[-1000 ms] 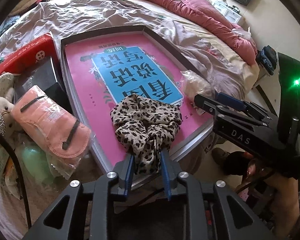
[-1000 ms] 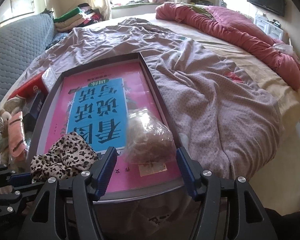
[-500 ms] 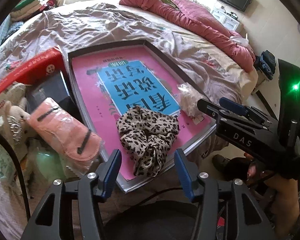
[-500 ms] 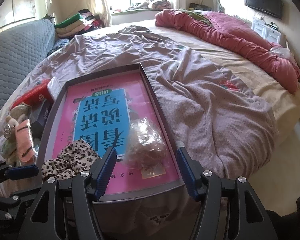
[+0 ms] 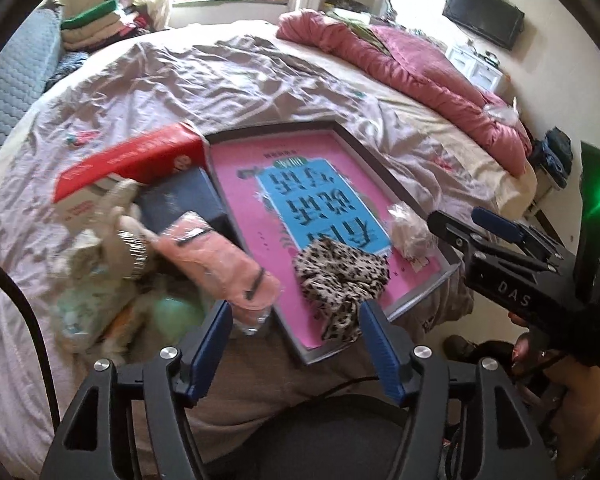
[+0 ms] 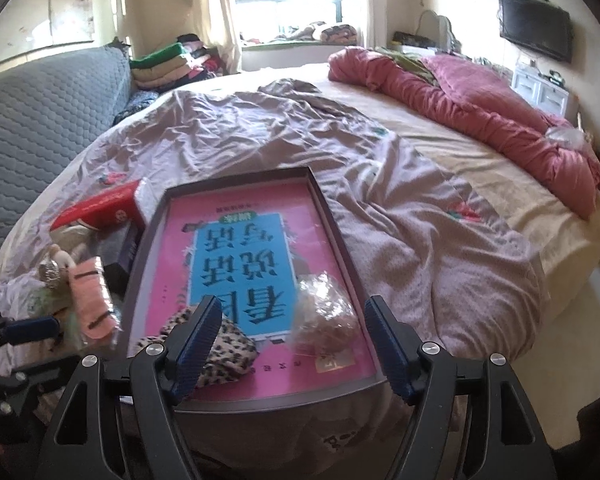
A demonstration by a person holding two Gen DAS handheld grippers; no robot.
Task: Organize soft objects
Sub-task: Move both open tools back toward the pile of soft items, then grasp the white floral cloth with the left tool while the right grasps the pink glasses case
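Two tongs in play, both wide and holding nothing. Left gripper (image 5: pixel 294 346) just been spreading, blue pads apart above the near edge of the bed, nothing between them; leopard scrunchie (image 5: pixel 340 280) lying free just beyond the right pad, draped over the near corner of the tray (image 5: pixel 416 294). Right gripper (image 6: pixel 290 346) likewise just been spreading, nothing pressed between its pads; clear bag (image 6: pixel 326 314) resting on the tray beyond the gap, not touched. Seen also from the left camera: right gripper body at the right edge, one hand (image 5: pixel 576 384) under it, partly cut off by the frame.

One shallow grey tray on the crumpled sheet (image 6: pixel 260 136), floor covered by one pink and blue printed sheet (image 6: pixel 240 264) with large characters, upside down to both cameras. On the tray: one scrunchie at the near left corner, one clear bag at the near right side, well apart from each other. Bag contents pale and lumpy, too blurred to name.

Left of the tray, a loose heap: one pink packet (image 5: pixel 220 264) with dark strokes, one red and white box (image 5: pixel 132 164), one dark box (image 5: pixel 180 204), one pale plush toy (image 5: pixel 120 224) with something shiny at its middle, a greenish wrapped thing (image 5: pixel 172 312) underneath. Heap smeared by motion blur in the left view; edges between items hard to separate.

Further out: one rolled pink quilt (image 6: pixel 480 108), one stack of folded clothes (image 6: pixel 160 68), one wall screen (image 6: pixel 536 26)
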